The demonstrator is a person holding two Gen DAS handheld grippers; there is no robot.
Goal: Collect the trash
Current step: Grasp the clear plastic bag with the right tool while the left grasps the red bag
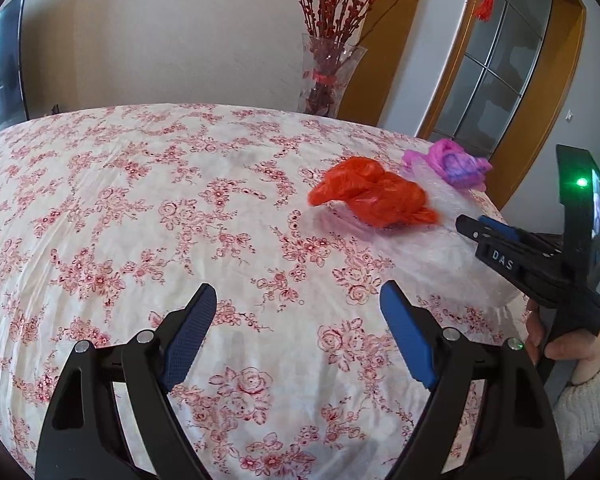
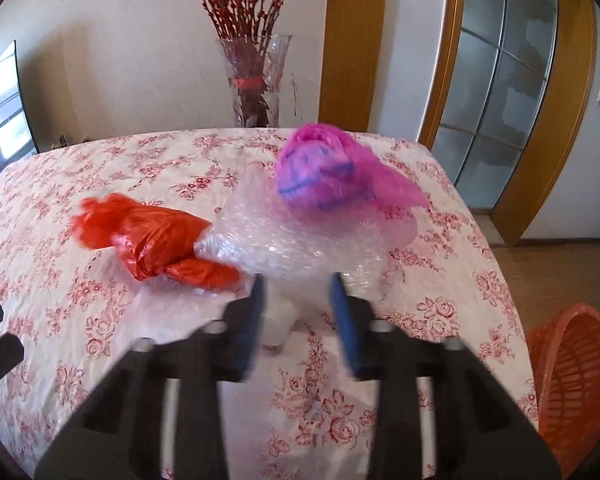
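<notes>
Vase [image 2: 254, 80] behind table; basket [image 2: 572, 384] beside.

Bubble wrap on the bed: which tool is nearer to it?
Right. The right tool has its tips at the near edge of the bubble wrap, wrap between them. The left tool hovers over bare floral bedspread, well short of it.

Glossy crinkled plastic bags [image 2: 152, 236]; clear bubble wrap [image 2: 300, 240]; matt floral cloth [image 1: 140, 200].

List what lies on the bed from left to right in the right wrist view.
Red plastic bag → clear bubble wrap → pink plastic bag, which rests on the wrap's far right part.
</notes>
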